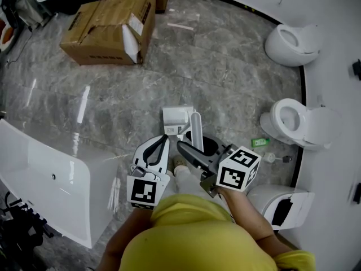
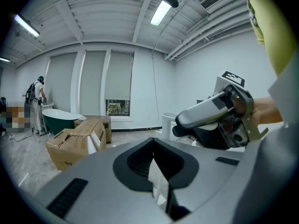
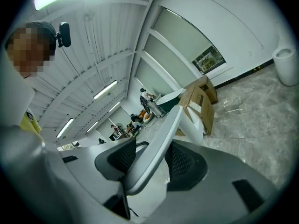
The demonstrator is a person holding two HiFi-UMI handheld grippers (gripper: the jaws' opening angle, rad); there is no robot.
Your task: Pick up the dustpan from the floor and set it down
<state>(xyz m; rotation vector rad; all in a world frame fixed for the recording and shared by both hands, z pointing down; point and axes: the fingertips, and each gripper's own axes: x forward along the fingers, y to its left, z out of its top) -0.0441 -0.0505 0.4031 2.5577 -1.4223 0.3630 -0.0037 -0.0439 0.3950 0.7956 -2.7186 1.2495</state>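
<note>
Pale dustpan handle point(image 3: 163, 134) clamped between the right gripper point(image 3: 152, 160) pads, white pan point(image 1: 177, 119) out front — seemingly just above the marble floor point(image 1: 237, 78) — left gripper point(image 2: 156, 167) beside it (jaws pressed together).

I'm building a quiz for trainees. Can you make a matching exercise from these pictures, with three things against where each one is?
Things:
1. cardboard box
2. dustpan
3. white bathtub

Places:
A. handle clamped between the jaws of the right gripper
B. on the floor at the lower left of the head view
C. on the floor at the top left of the head view

Pairs: 1-C, 2-A, 3-B
</note>
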